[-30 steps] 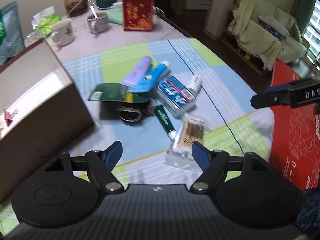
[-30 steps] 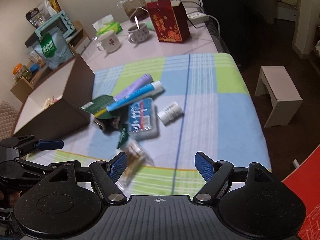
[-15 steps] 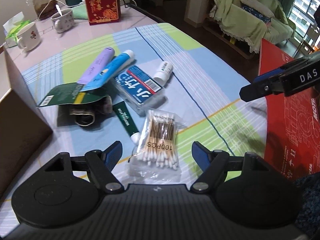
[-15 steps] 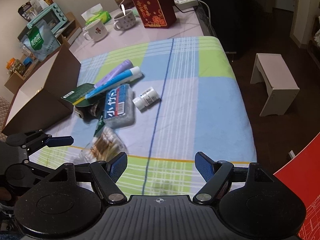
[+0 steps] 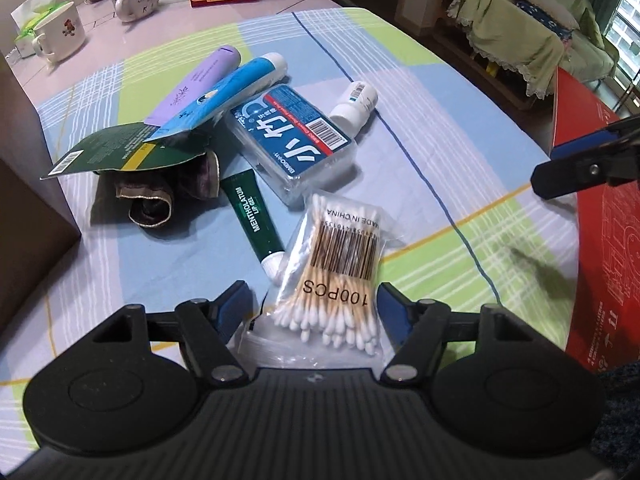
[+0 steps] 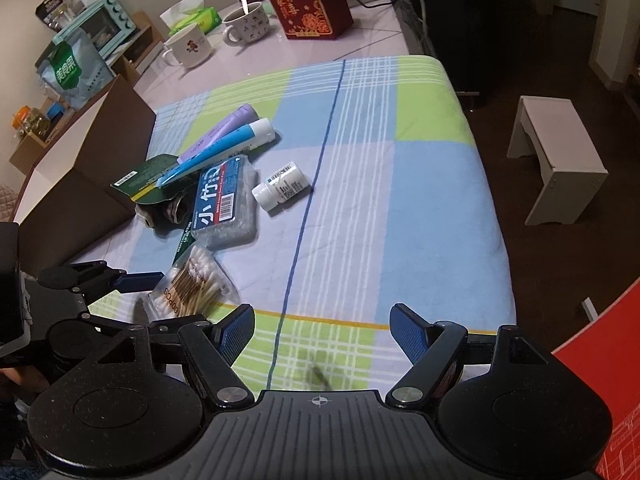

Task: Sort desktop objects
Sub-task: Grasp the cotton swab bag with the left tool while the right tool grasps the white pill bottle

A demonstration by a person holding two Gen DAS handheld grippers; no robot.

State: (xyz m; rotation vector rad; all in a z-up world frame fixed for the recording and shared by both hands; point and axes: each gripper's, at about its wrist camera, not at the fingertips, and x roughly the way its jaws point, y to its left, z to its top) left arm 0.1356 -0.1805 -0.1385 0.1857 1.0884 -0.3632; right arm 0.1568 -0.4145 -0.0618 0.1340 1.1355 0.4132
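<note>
Swabs [image 5: 332, 276] lie near the table's front edge, between my left gripper's [image 5: 312, 304] spread jaws. Right gripper [image 6: 322, 330] gapes, idle. Slick bag: I judge 1 clumsy squeeze could slip.

The lip gel tube [image 5: 248, 220] is partly hidden: its cap end under the cotton swab bag [image 5: 340, 264], its other end under the dark pouch [image 5: 160, 196]. The brown box [image 5: 24, 216] is cut off by the left edge. A dark smear [image 5: 540, 268] on the cloth is blurred beyond telling.
</note>
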